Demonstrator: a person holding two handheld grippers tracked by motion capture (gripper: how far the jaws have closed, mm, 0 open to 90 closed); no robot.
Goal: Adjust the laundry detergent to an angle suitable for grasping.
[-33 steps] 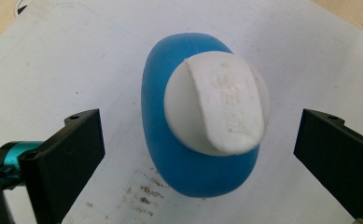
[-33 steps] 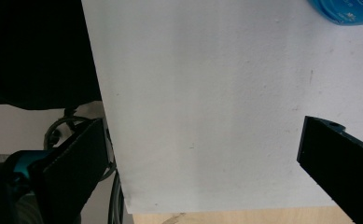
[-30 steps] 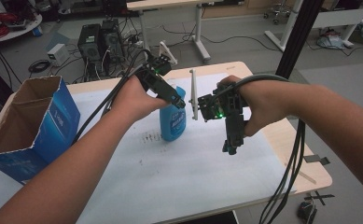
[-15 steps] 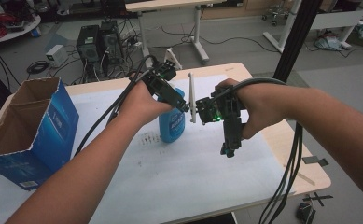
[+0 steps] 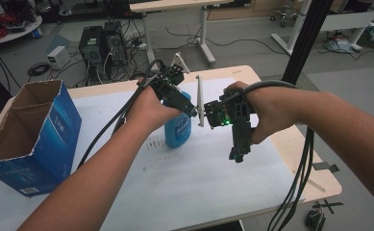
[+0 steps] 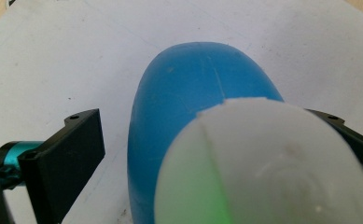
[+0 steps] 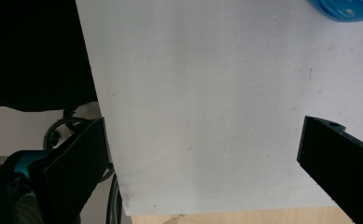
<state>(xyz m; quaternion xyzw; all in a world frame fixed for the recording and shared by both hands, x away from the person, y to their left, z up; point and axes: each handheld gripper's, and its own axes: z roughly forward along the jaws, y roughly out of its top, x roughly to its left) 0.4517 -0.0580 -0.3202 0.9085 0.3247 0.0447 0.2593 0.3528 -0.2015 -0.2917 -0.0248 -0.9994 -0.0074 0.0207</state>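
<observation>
A blue bottle (image 5: 177, 131) with a white cap stands upright on the white sheet (image 5: 199, 192) at mid-table. My left gripper (image 5: 189, 110) hangs over its top, pointing down. In the left gripper view the white cap (image 6: 263, 168) and blue body (image 6: 193, 88) lie between the jaws of the left gripper (image 6: 202, 126); the left jaw stands clear of the bottle, so it is open. My right gripper (image 5: 236, 156) points down at the sheet just right of the bottle. The right gripper (image 7: 207, 140) is wide open over bare sheet, with a corner of the bottle (image 7: 345, 11) at the top right.
An open blue cardboard box (image 5: 31, 130) stands at the table's left. Wooden table edge (image 5: 314, 178) shows right of the sheet, with black cables (image 5: 295, 192) hanging past it. Computers and desks stand on the floor behind.
My left gripper has crept slightly right and down over the bottle's top. The right gripper has sunk a little toward the sheet. The bottle has not moved.
</observation>
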